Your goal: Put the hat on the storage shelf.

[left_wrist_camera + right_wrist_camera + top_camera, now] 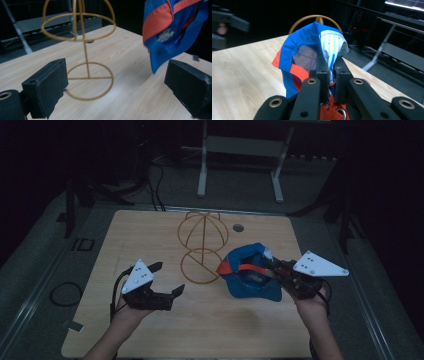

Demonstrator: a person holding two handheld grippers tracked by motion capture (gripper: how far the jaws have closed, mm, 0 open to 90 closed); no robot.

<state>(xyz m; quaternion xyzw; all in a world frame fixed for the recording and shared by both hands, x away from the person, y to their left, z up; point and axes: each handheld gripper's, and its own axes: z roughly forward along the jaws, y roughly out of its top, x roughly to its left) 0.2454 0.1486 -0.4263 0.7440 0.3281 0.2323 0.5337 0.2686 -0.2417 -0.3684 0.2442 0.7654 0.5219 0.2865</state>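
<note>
While the right gripper (pixel 274 267) has its fingers (pixel 322 65) clamped together on a fold of the blue and orange cap (pixel 248 276), the cloth bunches up just past the fingertips, lifted off the table (pixel 150 235) as the left gripper view suggests, with its lower edge close above the wood. The left gripper (pixel 170 279) waits with its fingers (pixel 47 86) wide apart and holding nothing, and between them, a little farther out, stands the base ring of the gold wire hat stand (pixel 202 246). Beyond that ring the thin stem rises to the wire dome, which sits well ahead of both sets of fingers and to the far side of the cap. The step in hand looks to be getting the cap onto that dome. To do it well, the pinch on the rim should stay firm but shallow, so the crown can open out rather than stay crumpled; the free fingers would best take the opposite rim and spread the opening before it goes over the wire. The stand looks light and narrow at its foot, so the cap should come down from above the dome rather than push in sideways, or the stand may tip or slide.
</note>
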